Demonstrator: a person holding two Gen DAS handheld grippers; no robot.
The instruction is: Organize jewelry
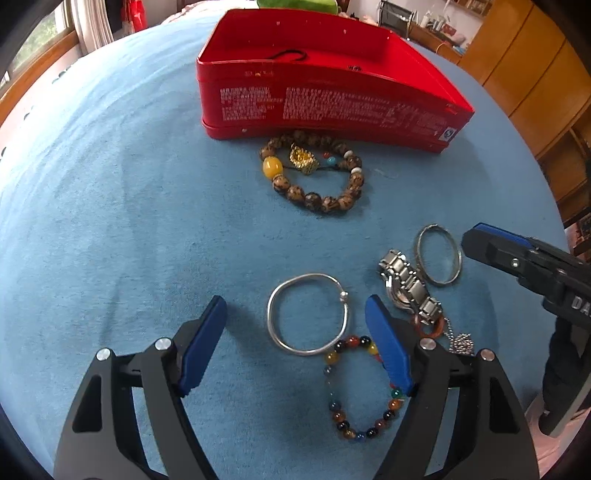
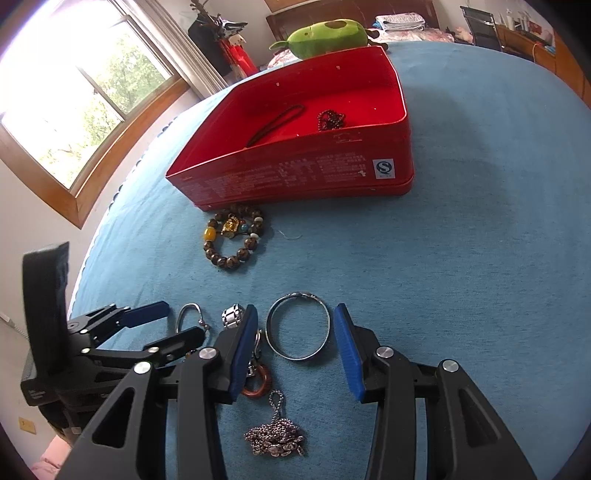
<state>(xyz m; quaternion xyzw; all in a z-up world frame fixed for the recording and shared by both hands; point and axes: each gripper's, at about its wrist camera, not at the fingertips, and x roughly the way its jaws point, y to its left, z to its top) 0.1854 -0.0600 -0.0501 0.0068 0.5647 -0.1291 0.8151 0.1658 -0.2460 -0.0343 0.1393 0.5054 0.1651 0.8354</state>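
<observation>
A red tin box (image 1: 325,107) stands open on the blue cloth; in the right wrist view (image 2: 295,173) it holds a dark cord loop (image 2: 275,123) and a dark bead chain (image 2: 330,120). A brown bead bracelet (image 1: 314,173) lies in front of it. My left gripper (image 1: 295,314) is open above a silver bangle (image 1: 308,314), with a coloured bead bracelet (image 1: 364,387) under its right finger. My right gripper (image 2: 295,325) is open around a thin silver bangle (image 2: 298,334). A metal watch (image 1: 408,286), a red ring (image 2: 256,386) and a ball chain (image 2: 275,439) lie nearby.
The blue cloth (image 2: 480,258) covers a round table. A green plush toy (image 2: 328,35) sits behind the box. A window (image 2: 74,92) is at the left and wooden cabinets (image 1: 528,74) at the right. The right gripper shows at the left wrist view's right edge (image 1: 476,243).
</observation>
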